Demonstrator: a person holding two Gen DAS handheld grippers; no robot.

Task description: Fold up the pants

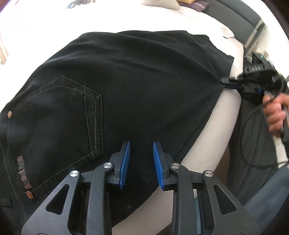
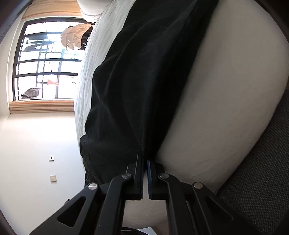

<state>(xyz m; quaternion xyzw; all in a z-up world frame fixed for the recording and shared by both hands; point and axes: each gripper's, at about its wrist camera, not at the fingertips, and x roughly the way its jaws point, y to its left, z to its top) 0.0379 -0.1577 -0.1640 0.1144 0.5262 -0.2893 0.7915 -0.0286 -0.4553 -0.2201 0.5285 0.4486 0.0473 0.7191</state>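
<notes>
Around me first: the black pants [image 1: 126, 86] lie spread on a bed [image 1: 213, 126] with a pale cover, back pocket [image 1: 72, 115] up, copper rivets at its corners and a small orange label along its edge. Past the bed's far end I see a dark chair [image 1: 234, 14] and some purple cloth, too small to make out. In the right wrist view a window [image 2: 45, 59] with dark bars sits in a white wall, with two wall sockets [image 2: 52, 168] lower down, and dark woven fabric [image 2: 261, 171] fills the lower right corner. Nothing lies on the pants between my two grippers. A cable [image 1: 252, 126] loops down beside the person's hand [image 1: 276, 112] at the bed's edge. My left gripper [image 1: 141, 165] hangs over the seat of the pants, just beside the pocket, its blue pads [image 1: 126, 162] a narrow gap apart with only cloth seen behind them; I cannot tell whether they touch it. My right gripper [image 2: 145, 178] has its jaws pressed together on the edge of the pants near the bed's side, and the cloth runs away from the pinch in long folds. From the left wrist view that same gripper [image 1: 234, 82] meets the pants at their right-hand edge.
</notes>
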